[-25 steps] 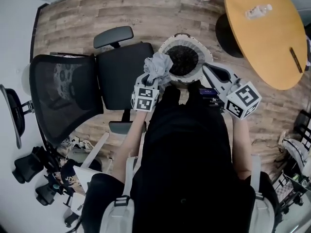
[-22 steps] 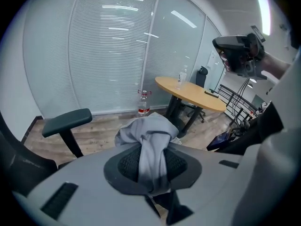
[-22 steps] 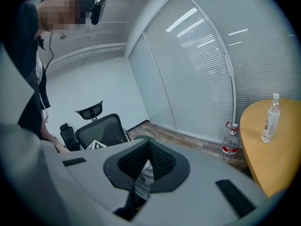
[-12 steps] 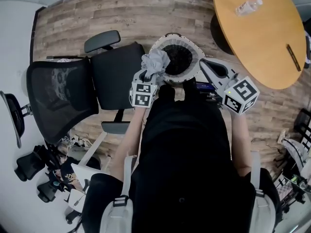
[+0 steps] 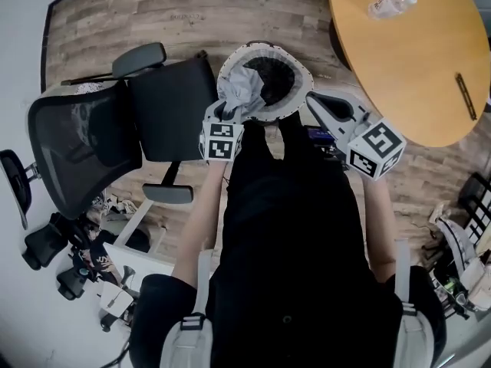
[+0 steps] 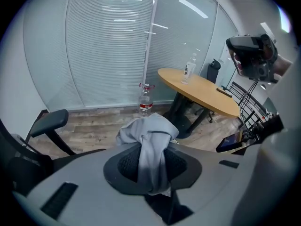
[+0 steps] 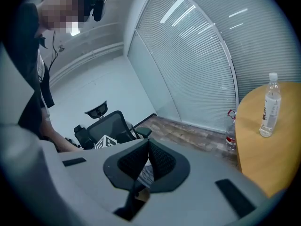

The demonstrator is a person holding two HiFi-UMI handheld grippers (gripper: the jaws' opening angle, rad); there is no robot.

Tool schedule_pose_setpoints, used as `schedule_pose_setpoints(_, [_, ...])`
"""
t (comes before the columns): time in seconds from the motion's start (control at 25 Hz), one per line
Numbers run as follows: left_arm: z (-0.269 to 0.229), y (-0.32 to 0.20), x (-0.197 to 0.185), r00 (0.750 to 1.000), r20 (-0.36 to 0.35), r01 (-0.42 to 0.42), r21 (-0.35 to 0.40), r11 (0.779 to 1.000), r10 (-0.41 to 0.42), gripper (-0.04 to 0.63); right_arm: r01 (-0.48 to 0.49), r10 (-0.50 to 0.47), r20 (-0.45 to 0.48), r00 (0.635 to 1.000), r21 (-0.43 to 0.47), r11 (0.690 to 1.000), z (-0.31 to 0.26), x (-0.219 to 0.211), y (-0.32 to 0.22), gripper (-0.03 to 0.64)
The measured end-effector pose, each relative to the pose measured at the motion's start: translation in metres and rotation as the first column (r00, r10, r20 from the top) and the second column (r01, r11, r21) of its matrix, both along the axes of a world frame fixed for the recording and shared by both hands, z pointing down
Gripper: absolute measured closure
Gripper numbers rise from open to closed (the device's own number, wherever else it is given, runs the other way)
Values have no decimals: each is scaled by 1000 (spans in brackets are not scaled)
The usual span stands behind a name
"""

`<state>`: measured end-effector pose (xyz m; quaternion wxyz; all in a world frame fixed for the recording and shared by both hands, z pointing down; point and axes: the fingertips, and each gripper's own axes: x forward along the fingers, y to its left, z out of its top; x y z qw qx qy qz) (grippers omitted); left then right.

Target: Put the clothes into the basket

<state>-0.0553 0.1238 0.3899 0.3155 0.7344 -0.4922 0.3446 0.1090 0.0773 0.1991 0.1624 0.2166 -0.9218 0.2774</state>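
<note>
Two hand-held tools reach out ahead of a person dressed in black, seen from above, toward a round white-rimmed basket [image 5: 301, 67] that stands on the wooden floor between a black office chair [image 5: 165, 106] and a round wooden counter [image 5: 406, 52]. The left tool [image 5: 229, 121] is clamped on a bunched grey garment [image 5: 242, 90]. In the left gripper view the cloth [image 6: 148, 131] is pinched between the two dark pads and spills out above and below them. From the head view the bundle hangs over the left part of the basket's mouth, overlapping the rim on the chair side, and whether it touches the rim cannot be told. The right tool [image 5: 313, 100] sits by the basket's right edge. In the right gripper view its jaws [image 7: 148, 142] meet at the tips and grip nothing. A water bottle [image 5: 391, 4] lies on the counter, well apart from the work. Judging from this, the main risk is letting go too near the rim: the garment could drape over the edge or slide to the floor beside the chair. Loose folds might also catch on the pads and lift out again, and the right tool, being so near, could nudge the light basket aside.
</note>
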Motion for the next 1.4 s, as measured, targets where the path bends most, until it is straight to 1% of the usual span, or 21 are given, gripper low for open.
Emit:
schedule_pose_setpoints(0.2, [34,-13,18,999,17,31,-51,998,-30,506,68,-68,-6,998,-45,997,23,14,-12,600])
schedule_pose_setpoints(0.32, [57,-16,21,998,39,53,-71,996,-50,506,99,-99,3,995,-79,992,37,17,-12,600])
schedule_pose_setpoints(0.52, [96,-23,23,995,72,83,-110,990,-75,506,176,-176,11,984,-133,975,64,10,-8,600])
schedule_pose_setpoints(0.72, [142,-31,27,993,100,82,-151,985,-67,506,214,-212,30,977,-185,959,93,3,-10,600])
schedule_pose_setpoints(0.88, [182,-32,21,991,130,61,-190,980,-37,506,228,-226,34,974,-208,951,114,-7,-14,600])
schedule_pose_setpoints(1.04, [222,-34,19,987,160,36,-219,975,-1,506,219,-217,35,976,-229,948,137,-8,-17,600])
schedule_pose_setpoints(1.24, [276,-37,20,978,188,-39,-249,968,88,506,191,-194,17,981,-278,941,173,-9,-10,600])
schedule_pose_setpoints(1.4, [314,-37,11,963,212,-102,-280,954,165,505,171,-173,18,985,-308,936,194,-15,-3,600])
